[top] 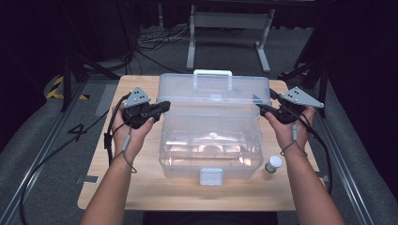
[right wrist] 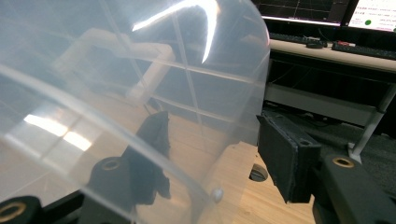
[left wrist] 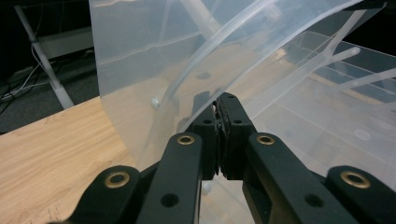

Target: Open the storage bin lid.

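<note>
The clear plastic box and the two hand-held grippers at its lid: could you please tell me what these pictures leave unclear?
- High view: label of the small bottle, too small to read.
- Left gripper view: whether the shut left hand-held gripper pinches the lid; jaws hide the contact.
- Right gripper view: right hand-held gripper, near jaw blurred behind the lid's plastic.

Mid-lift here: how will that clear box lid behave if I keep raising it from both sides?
The clear lid looks thin and glossy, so it will probably flex and may slip. The left tongs pinch its edge, while the right tongs stand open astride the other edge, so it could twist. The box looks empty and light and might shift.
</note>
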The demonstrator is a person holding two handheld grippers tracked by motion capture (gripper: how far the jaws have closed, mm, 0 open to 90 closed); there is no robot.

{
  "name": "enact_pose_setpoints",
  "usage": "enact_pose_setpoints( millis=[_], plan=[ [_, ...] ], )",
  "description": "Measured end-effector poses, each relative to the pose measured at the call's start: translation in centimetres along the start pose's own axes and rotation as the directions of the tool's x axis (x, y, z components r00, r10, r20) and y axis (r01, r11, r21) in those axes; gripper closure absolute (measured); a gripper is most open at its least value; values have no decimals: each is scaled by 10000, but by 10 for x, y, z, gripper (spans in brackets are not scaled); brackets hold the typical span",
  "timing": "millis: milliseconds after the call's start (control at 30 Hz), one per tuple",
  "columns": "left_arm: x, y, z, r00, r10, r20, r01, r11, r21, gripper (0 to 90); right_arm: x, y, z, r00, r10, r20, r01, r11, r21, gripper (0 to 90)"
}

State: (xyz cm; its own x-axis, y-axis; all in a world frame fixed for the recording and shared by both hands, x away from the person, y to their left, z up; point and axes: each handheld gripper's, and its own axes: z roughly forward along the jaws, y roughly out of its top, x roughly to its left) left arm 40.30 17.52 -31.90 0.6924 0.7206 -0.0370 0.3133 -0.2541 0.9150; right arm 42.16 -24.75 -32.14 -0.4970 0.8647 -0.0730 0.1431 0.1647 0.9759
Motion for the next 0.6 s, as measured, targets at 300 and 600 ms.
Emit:
enact_pose_setpoints(
  millis=[300,600],
  plan=[
    [-1,-1,2,9999,127,-31,-127,9998,120,865,2,1,0,9990,-105,432,112,9998,-164,525],
    [-2,-1,1,9997,140,192,-147,9992,375,795,7,5,0,9897,-779,1200,821,9962,-302,595]
  ],
)
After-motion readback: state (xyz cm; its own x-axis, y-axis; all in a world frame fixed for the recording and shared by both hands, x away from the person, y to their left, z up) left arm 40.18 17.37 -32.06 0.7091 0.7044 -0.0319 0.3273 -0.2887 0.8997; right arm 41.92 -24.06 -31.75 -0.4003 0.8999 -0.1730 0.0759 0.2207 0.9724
